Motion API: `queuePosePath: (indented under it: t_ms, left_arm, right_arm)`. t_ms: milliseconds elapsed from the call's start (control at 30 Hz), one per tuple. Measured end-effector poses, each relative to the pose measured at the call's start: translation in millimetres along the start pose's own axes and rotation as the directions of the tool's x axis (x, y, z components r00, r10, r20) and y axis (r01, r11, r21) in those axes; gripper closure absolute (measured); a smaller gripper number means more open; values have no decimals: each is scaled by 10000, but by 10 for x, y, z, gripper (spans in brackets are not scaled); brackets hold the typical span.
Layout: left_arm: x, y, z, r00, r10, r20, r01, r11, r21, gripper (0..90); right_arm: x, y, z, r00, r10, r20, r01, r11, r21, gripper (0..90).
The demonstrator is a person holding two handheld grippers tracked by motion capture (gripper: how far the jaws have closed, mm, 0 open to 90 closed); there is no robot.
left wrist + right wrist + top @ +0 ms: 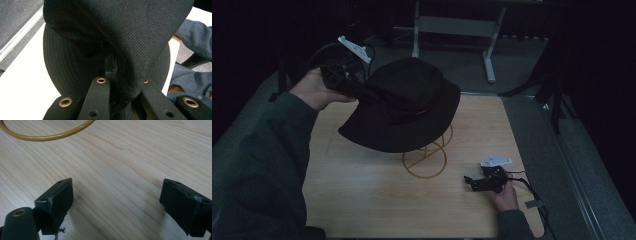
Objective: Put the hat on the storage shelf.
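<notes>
A black bucket hat point(404, 102) hangs above the wooden table point(362, 190), over a gold wire stand point(428, 157). My left gripper point(371, 96) comes in from the upper left and is shut on the hat's brim. In the left gripper view the hat point(125, 32) bulges over the jaws, with its brim fabric pinched between them by my left gripper point(120, 82). My right gripper point(468, 181) rests low on the table at the lower right, open and empty. In the right gripper view my right gripper point(116, 195) has bare wood between its pads, and the stand's gold ring point(50, 135) curves at the top left.
Beyond the table's far edge stands a white metal frame point(489, 50) on the grey floor. A dark stand point(554, 95) rises to the right of the table. A cable point(537, 200) trails from the right gripper toward the table's near right corner.
</notes>
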State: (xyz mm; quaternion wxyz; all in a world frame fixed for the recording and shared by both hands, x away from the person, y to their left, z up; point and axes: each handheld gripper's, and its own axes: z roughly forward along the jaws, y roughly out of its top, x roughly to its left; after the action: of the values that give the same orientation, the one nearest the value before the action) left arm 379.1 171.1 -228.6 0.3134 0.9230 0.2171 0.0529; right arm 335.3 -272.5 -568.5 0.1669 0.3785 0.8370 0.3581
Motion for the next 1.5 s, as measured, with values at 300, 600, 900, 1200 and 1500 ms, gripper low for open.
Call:
queuePosePath:
  t_ms: [300, 600, 900, 1200, 1500]
  left_arm:
    - [-33, 71, 96, 9997, 179, 166, -180, 9998, 77, 878]
    - [-69, 164, 238, 9986, 362, 396, -371, 9991, 221, 877]
    - [-104, 231, 366, 9967, 533, 619, -551, 9981, 277, 877]
    - [-123, 273, 517, 9952, 621, 754, -655, 9969, 438, 876]
    - [-104, 250, 608, 9956, 500, 798, -544, 9970, 552, 874]
  right_arm:
    - [-1, 0, 0, 10000, -6, 0, 6, 10000, -5, 116]
    - [0, 0, 1, 10000, 0, 10, 0, 10000, -9, 116]
    - [1, 0, 1, 10000, 6, 3, -6, 10000, -5, 116]
    - [0, 0, 1, 10000, -5, 6, 5, 10000, -2, 116]
    - [1, 0, 1, 10000, 9, -4, -9, 10000, -7, 116]
